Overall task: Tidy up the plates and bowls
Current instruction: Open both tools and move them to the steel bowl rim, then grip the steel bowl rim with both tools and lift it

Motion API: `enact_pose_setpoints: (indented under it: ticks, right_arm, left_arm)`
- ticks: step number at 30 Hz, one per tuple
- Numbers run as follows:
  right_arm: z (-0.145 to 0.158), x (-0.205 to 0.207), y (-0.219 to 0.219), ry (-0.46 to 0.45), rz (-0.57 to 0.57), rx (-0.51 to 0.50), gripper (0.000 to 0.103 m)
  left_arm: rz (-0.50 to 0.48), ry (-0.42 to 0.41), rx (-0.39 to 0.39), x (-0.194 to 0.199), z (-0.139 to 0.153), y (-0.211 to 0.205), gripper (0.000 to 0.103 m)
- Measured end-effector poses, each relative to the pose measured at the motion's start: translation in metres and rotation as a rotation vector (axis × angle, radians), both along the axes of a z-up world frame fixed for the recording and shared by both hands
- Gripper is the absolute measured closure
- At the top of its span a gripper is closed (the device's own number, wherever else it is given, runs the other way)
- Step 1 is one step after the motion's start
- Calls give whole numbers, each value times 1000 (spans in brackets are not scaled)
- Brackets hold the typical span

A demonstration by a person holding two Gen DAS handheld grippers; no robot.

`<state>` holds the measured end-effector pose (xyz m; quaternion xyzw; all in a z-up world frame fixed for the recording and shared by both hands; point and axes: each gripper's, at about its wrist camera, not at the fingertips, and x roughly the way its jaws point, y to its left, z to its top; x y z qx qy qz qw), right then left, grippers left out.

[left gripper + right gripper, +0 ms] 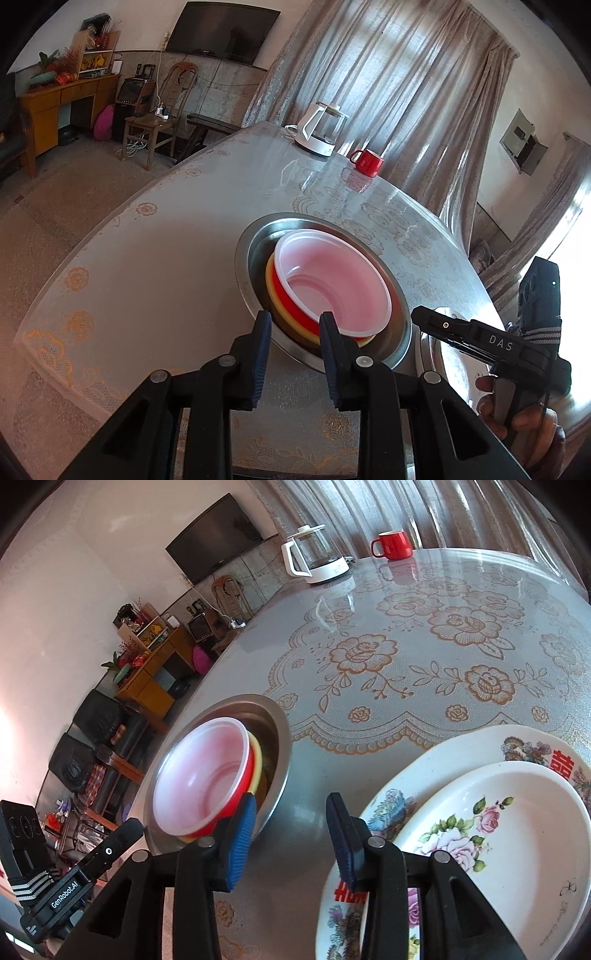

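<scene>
1. Table (369, 709) under a glossy floral cover; curtains behind.
2. Steel basin (251, 254) holds the red bowl (295, 299), nested in a yellow bowl (273, 291).
3. Flowered plates (517, 812) stacked, well right of the basin.
4. Left gripper (293, 325): narrow gap, straddling the bowls' near rim; grip unclear.
5. Right gripper (291, 812): jaws parted, nothing between.
6. Kettle (317, 557) and red mug (393, 544) at the far edge.

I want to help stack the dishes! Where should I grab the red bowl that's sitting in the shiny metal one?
Probably the red bowl's thin white rim on its near side. It leans toward the left gripper, so one finger can slip inside and one outside, coming from the table's near edge. The metal bowl walls off the other sides.
</scene>
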<state>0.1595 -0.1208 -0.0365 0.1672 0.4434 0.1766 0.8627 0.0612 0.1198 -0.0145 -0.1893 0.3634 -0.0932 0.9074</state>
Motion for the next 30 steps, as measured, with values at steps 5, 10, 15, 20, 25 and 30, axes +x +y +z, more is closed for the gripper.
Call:
enact_pose_setpoints:
  ticks: [5, 10, 15, 20, 25, 30]
  right_arm:
    - [4, 0, -1, -27, -9, -57, 56]
    - [8, -3, -4, -57, -4, -27, 28]
    - [4, -1, -14, -49, -47, -53, 24]
    - [13, 0, -23, -75, -56, -46, 21]
    - [20, 1, -24, -108, -38, -61, 60]
    - [19, 9, -19, -93, 11, -43, 73]
  left_arm:
    - [30, 3, -15, 0, 0, 10, 69]
    - [70, 21, -21, 1, -2, 23, 68]
    - [115, 51, -32, 3, -10, 37, 68]
    - [132, 49, -49, 3, -13, 43, 68]
    - [122, 31, -56, 3, -13, 43, 64]
    - [106, 36, -79, 9, -16, 43, 54]
